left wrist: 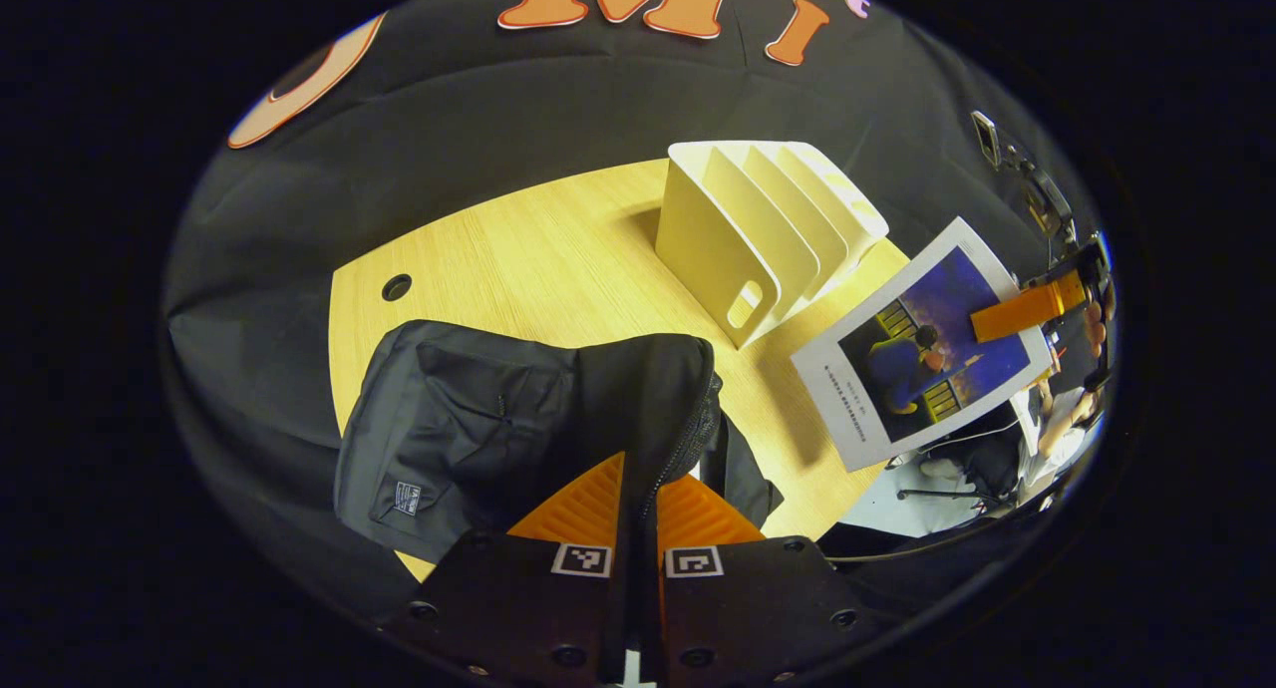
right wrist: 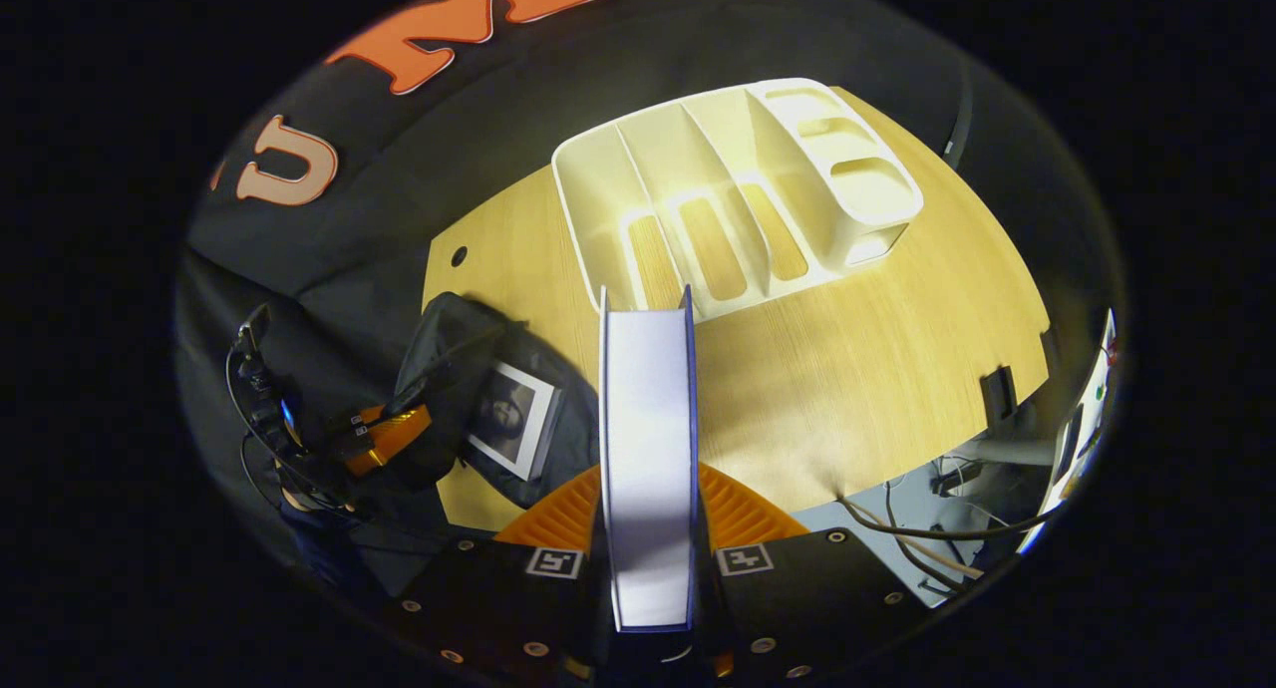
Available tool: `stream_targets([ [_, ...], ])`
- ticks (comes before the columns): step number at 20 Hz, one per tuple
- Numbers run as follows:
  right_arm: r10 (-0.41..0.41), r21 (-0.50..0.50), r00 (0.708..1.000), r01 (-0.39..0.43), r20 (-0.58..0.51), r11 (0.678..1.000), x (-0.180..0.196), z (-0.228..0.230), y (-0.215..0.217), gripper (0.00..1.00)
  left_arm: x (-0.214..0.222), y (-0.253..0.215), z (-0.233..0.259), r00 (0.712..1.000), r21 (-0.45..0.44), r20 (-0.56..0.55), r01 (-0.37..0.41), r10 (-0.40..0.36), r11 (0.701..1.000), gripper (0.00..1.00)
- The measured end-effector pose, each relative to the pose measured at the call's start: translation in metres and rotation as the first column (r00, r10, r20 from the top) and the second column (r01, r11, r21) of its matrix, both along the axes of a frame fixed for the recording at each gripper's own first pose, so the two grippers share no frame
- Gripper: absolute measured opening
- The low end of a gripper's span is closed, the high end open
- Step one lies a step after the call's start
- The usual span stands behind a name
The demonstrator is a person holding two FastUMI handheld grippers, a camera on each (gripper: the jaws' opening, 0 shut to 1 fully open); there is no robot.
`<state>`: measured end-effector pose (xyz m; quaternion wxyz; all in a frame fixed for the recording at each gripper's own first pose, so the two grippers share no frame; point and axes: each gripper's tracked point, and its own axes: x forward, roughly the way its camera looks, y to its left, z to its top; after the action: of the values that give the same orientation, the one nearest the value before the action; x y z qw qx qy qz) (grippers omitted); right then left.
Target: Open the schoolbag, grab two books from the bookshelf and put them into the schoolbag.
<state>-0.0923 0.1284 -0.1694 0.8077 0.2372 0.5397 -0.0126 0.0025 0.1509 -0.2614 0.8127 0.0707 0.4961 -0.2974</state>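
Schoolbag (left wrist: 478, 419), dark, lies on the near-left part of the wooden table (left wrist: 558, 259), unzipped. Left gripper (left wrist: 638, 509) has its two fingers pressed together on the zipper edge of the bag's flap, holding it up. In the right gripper view the bag's mouth gapes and one book (right wrist: 513, 417) with a white-bordered dark cover sits inside it, leaning against the lining.

Bookshelf (right wrist: 738, 189), a cream plastic divider rack, stands at the far side of the table, well apart from the bag. Its slots hold nothing; the small cups at one end look bare too.

Second book (right wrist: 648, 449) is off the table, pinched by the right gripper (right wrist: 648, 528), page edges towards that camera and blue covers either side. In the left gripper view the same book hangs in the air to the right of the rack, front cover showing: white border, blue-purple picture with a figure, a line of small print too fine to read.

Small patch label (left wrist: 406, 498) on the bag's front pocket, writing illegible.
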Motion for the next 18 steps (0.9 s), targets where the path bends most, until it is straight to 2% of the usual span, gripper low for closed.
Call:
stream_targets([
  [8,-0.105,0.236,0.987,0.074,0.121,0.969,0.009,0.005,0.033,0.33,0.005,0.006,0.009,1.0,-0.018,0.004,-0.001,0.001,1.0,0.06],
  [15,-0.184,0.426,0.972,0.106,0.145,0.898,0.025,-0.021,0.09,0.33,0.008,0.009,0.015,1.0,-0.028,0.004,-0.022,0.022,0.999,0.06],
  [18,-0.182,0.485,0.967,0.075,0.177,0.871,0.034,-0.025,0.115,0.33,0.01,0.009,0.019,1.0,-0.034,0.002,-0.031,0.031,0.999,0.06],
])
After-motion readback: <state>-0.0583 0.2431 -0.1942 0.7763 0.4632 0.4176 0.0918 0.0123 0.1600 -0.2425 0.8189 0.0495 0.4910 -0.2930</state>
